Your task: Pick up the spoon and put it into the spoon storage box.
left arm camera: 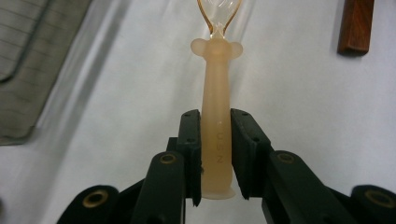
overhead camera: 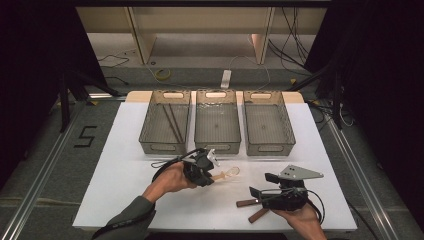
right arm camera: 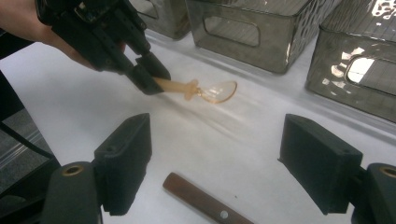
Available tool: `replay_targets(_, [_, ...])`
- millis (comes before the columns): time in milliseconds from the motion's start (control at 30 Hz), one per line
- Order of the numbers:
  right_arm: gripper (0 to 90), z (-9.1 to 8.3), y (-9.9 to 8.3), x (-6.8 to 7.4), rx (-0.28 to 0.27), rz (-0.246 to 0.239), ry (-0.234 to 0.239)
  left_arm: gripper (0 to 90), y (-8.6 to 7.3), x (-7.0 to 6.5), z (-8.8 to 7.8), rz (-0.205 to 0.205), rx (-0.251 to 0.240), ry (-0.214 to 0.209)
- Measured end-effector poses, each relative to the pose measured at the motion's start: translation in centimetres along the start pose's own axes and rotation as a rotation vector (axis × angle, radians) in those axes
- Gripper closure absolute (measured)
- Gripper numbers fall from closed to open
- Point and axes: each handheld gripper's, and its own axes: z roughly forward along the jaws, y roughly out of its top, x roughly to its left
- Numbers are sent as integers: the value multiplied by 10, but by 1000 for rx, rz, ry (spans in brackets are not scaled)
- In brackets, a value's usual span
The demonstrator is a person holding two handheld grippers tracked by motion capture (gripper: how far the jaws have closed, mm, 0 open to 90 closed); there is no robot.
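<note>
Brown wood lay nearest: two wooden-handled utensils [overhead camera: 252,209] rested on the white counter [overhead camera: 125,190] under the right hand-held gripper [overhead camera: 261,184], whose jaws stood wide apart with nothing between them. Their working ends were hidden beneath that gripper, so what kind of utensil they were could not be told. A little farther in, the left hand-held gripper [left arm camera: 215,154] had its jaws closed onto the handle of the translucent amber spoon [left arm camera: 216,116], its bowl pointing away; whether the bowl touched the counter was unclear. Beyond stood three grey bins [overhead camera: 216,146] in a row. The left bin [overhead camera: 165,145] already held two dark sticks [overhead camera: 172,121], perhaps chopsticks; the other two looked empty. By that showing, sorting had barely begun, with the spoon gripped but not yet binned.
</note>
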Motion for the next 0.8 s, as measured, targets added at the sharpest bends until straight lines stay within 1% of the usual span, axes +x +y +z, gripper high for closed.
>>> replay_targets(33, [258,0,0,0,0,0,0,744,0,2,-2,-12,-10,-4])
replay_targets(67, [258,0,0,0,3,-2,-1,744,1,3,-4,-14,-13,-3])
replay_targets(133, [258,0,0,0,2,-1,-1,744,1,4,-8,-40,-36,7])
replay_targets(267, [258,0,0,0,4,-1,-2,744,2,7,-15,-71,-65,24])
replay_targets(433, [258,0,0,0,7,-3,-2,743,3,11,-23,-90,-98,31])
replay_targets(633, [258,0,0,0,7,-2,-2,743,3,14,-31,-134,-151,35])
replay_targets(667, [258,0,0,0,7,-1,-2,744,4,15,-33,-135,-155,37])
replay_targets(800, [258,1,0,1,7,-1,-3,744,4,17,-39,-157,-181,42])
